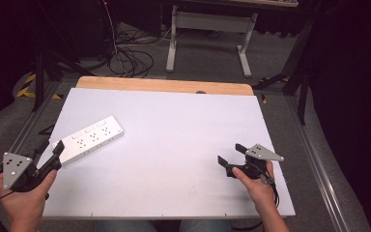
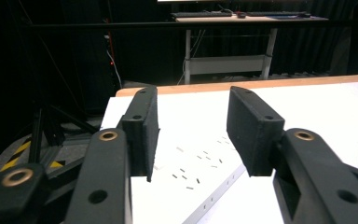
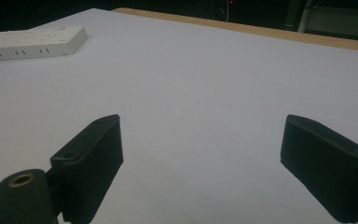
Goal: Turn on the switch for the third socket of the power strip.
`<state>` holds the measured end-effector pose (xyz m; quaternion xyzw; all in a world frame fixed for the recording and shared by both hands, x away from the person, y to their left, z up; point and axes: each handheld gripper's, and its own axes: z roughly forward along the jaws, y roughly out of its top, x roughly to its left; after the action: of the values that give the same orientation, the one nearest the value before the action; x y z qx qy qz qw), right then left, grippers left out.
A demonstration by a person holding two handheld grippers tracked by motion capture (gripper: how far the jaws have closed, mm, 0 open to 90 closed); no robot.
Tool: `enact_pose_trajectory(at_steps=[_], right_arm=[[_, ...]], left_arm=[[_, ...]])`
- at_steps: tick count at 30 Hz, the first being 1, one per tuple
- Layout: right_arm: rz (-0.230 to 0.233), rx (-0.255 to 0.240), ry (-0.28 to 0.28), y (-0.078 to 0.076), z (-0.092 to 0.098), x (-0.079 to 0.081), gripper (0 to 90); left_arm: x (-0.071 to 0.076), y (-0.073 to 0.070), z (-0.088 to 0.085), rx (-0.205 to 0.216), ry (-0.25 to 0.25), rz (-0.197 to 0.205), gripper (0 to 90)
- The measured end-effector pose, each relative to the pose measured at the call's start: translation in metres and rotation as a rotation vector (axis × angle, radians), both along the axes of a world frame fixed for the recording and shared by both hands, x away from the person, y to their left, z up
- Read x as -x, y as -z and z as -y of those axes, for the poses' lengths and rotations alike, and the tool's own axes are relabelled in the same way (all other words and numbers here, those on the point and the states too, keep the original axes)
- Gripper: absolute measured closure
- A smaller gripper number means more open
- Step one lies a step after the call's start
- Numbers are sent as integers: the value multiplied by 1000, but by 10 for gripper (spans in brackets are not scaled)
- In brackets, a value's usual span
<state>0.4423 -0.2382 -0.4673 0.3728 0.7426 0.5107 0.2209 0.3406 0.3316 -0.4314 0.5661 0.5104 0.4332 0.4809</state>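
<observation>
1. Power strip (image 1: 88, 140): a white, multi-socket bar that lies flat and askew on the worktop (image 1: 174, 145), in its left half, with its near end just ahead of the left gripper (image 1: 53, 153).
2. Handling, as a judgement: the hard plastic shell looks rigid and fairly light, with smooth and probably slippery faces. It should not bend or crush under a firm pinch.
3. Hold point, as a judgement: the long side walls near the near end suit the fingers best, across the narrow width; a grip taken there, away from the middle, lets the far end sag or swing.
4. Left gripper: its fingers (image 2: 142, 130) stand about half open and hold nothing. The near end of the power strip lies below and between them, with no pad pressing on it.
5. Right gripper (image 1: 232, 155): well apart from the power strip, over the right half of the worktop, with fingers (image 3: 91, 163) spread wide and empty above the bare surface.
6. Writing: no brand, label or lettering can be read on the power strip. Its socket slots and the small marks beside them are too small to tell.
</observation>
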Motion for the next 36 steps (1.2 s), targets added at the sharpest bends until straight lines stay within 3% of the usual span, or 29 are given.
enact_pose_trajectory(at_steps=[12, 26, 36], right_arm=[[-1, 1, 3, 0, 1, 0, 134], [0, -2, 5, 0, 1, 0, 134], [0, -4, 5, -1, 2, 1, 134]], left_arm=[[-3, 4, -3, 4, 39, -15, 249], [-4, 8, -4, -3, 48, -21, 198], [-5, 10, -5, -2, 54, -22, 92]])
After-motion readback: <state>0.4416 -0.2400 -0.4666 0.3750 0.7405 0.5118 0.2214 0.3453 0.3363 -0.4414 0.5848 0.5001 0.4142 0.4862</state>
